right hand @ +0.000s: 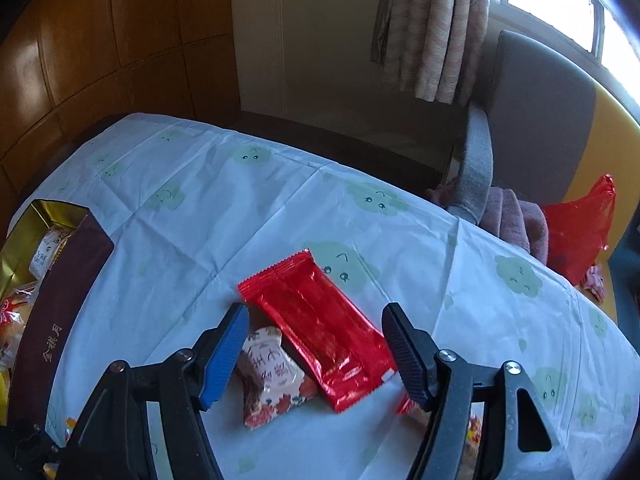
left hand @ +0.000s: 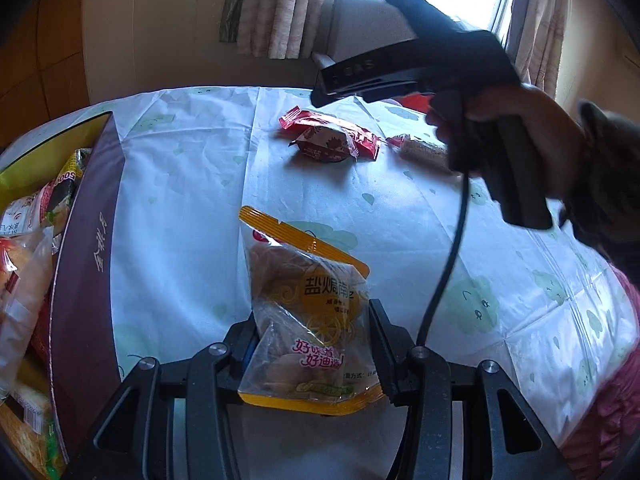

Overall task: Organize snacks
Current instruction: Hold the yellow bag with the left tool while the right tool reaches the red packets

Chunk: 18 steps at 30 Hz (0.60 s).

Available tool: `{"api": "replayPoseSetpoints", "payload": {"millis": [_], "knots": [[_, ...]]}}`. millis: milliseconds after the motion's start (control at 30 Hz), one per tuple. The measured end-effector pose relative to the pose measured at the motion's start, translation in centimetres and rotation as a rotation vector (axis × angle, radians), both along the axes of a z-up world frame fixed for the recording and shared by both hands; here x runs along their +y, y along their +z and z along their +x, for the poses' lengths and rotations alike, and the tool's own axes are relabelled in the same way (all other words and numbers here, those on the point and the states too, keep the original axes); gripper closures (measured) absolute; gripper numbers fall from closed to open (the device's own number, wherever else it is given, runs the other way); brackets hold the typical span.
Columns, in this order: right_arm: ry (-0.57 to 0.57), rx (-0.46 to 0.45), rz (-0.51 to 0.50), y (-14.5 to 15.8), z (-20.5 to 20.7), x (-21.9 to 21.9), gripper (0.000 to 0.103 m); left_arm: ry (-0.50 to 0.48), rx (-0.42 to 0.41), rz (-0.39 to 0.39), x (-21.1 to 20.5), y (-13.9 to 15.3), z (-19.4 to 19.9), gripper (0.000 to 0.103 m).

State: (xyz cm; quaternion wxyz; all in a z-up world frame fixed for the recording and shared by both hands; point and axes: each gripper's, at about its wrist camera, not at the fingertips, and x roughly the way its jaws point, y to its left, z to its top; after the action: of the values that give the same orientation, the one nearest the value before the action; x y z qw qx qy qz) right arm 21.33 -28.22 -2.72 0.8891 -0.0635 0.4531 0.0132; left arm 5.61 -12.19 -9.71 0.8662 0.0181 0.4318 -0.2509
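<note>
My left gripper is shut on a clear and yellow snack bag, pinching its lower half just above the white cloth. To its left stands a maroon box with a gold inside, holding several snack packs. In the right wrist view my right gripper is open over a shiny red packet. That packet lies flat between the fingers, and the pads are not touching it. A small white and red wrapped snack lies beside the blue left finger. The same box sits at the left.
A white tablecloth with green cloud faces covers the table. A grey chair and a red plastic bag are beyond the far right edge. In the left wrist view a person's hand holds the other gripper above the red snacks and a wrapped roll.
</note>
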Motion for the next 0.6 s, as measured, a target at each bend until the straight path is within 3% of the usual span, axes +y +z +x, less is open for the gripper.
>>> {"api": "replayPoseSetpoints", "payload": {"millis": [167,267,300,367,400,600], "knots": [[0.050,0.111,-0.026,-2.2,3.6,0.4,0.029,-0.004,-0.003,0.004,-0.1,-0.1,0.0,0.056],[0.060,0.210,0.010,-4.0,3.8,0.3,0.029,-0.008,-0.006,0.007,-0.1,-0.1,0.0,0.056],[0.059,0.201,0.020,-4.1,3.2,0.4,0.029,-0.007,-0.005,0.005,-0.1,-0.2,0.1,0.055],[0.070,0.192,0.030,-4.0,1.7,0.4,0.044,-0.007,-0.005,0.003,-0.1,-0.2,0.1,0.055],[0.068,0.194,0.039,-3.9,0.7,0.4,0.058,-0.007,-0.006,0.003,-0.1,-0.2,0.1,0.055],[0.072,0.238,0.042,-4.0,-5.6,0.7,0.062,-0.005,-0.001,0.001,-0.1,-0.2,0.3,0.055]]}}
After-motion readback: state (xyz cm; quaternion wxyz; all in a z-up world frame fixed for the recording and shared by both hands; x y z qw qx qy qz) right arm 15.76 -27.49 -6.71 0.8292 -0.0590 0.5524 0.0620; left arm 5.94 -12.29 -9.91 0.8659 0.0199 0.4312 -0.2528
